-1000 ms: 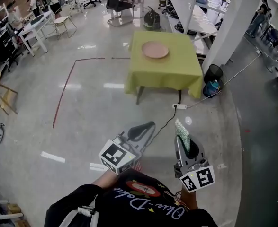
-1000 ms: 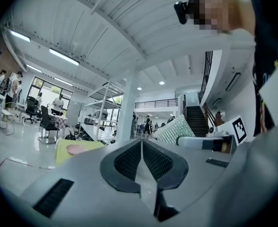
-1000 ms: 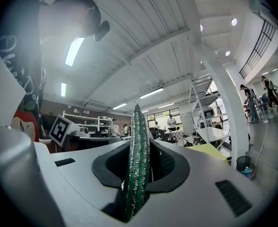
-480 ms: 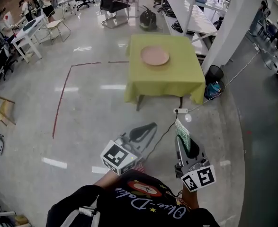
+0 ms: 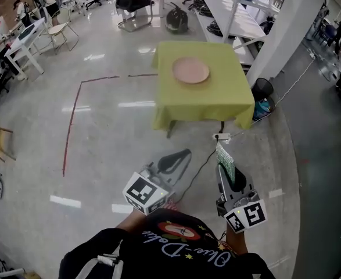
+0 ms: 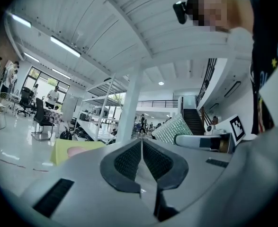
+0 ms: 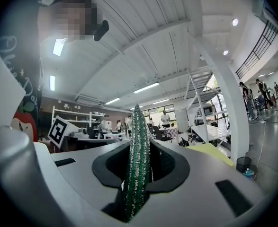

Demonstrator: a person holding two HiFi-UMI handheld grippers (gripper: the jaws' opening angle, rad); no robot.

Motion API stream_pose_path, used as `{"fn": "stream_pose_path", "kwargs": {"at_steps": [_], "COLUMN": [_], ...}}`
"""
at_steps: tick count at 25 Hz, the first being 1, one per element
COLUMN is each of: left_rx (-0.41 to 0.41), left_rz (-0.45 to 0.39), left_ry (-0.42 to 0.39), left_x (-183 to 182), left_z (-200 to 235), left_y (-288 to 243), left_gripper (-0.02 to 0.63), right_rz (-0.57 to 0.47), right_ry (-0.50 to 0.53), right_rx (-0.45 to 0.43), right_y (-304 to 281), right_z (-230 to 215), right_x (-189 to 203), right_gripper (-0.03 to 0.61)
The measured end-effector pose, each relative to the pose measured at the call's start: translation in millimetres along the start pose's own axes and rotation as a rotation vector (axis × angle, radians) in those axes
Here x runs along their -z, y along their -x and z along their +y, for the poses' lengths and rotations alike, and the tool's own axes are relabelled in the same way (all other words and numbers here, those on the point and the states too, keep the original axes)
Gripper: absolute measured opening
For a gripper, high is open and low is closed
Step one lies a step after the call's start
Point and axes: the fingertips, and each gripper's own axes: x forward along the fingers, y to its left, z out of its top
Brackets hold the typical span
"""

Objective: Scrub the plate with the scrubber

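Note:
A pink plate (image 5: 190, 70) lies on a table with a yellow-green cloth (image 5: 205, 97), well ahead of me across the floor; the plate (image 6: 78, 151) also shows small in the left gripper view. My right gripper (image 5: 226, 159) is shut on a green scrubber (image 5: 224, 162), which stands on edge between its pads (image 7: 138, 164). My left gripper (image 5: 179, 157) is shut with nothing between its jaws (image 6: 141, 157). Both grippers hang near my body, far short of the table.
A white pillar (image 5: 286, 28) stands right of the table, with a black bin (image 5: 262, 89) at its foot. A power strip (image 5: 221, 136) and cable lie on the floor before the table. Red tape (image 5: 71, 124) marks the floor at left. Desks, chairs and shelving fill the back.
The table and plate have drawn slightly nearer and more central in the head view as I walk forward. Both grippers keep their pose and grip.

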Motion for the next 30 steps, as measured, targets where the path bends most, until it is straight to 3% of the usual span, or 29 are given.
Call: {"fn": "stream_pose_path", "kwargs": {"at_steps": [17,30], "left_rx": [0.005,0.049], "left_rz": [-0.014,0.002], "left_ry": [0.025,0.033], "left_x": [-9.0,-0.3], "left_z": [100.0,108.7], "left_y": [-10.0,-49.9], "left_gripper": [0.012,0.012], "right_rz": [0.014,0.018], "right_ry": [0.005,-0.011], "right_rx": [0.035,0.088], "right_y": [-96.0,-104.1], "right_z": [-6.1,-49.1], "right_x": [3.9,13.8], "right_gripper": [0.064,0.064]}}
